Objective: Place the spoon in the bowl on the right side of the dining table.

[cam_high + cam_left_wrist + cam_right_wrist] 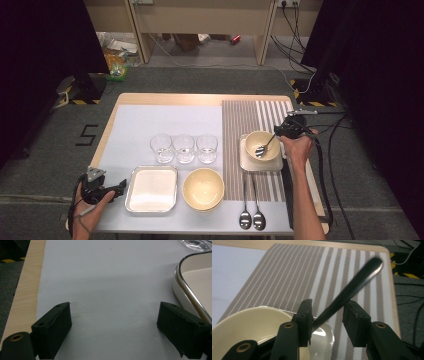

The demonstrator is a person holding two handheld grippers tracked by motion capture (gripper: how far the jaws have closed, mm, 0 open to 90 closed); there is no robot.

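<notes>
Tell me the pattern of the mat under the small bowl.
Grey and white stripes on the mat, clearest in the right gripper view.

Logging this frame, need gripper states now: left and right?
Left gripper: open, holding nothing, over the pale table mat.
Right gripper: open, jaws apart around the handle of the metal spoon lying in the small cream bowl.

A cream bowl (261, 144) holds a silver spoon (264, 147) at the frame's right, on a mat (235, 125) striped brown and white. Black tongs (327, 315) show below; the worktop (165, 120) is pale lavender with a light wood edge.
</notes>
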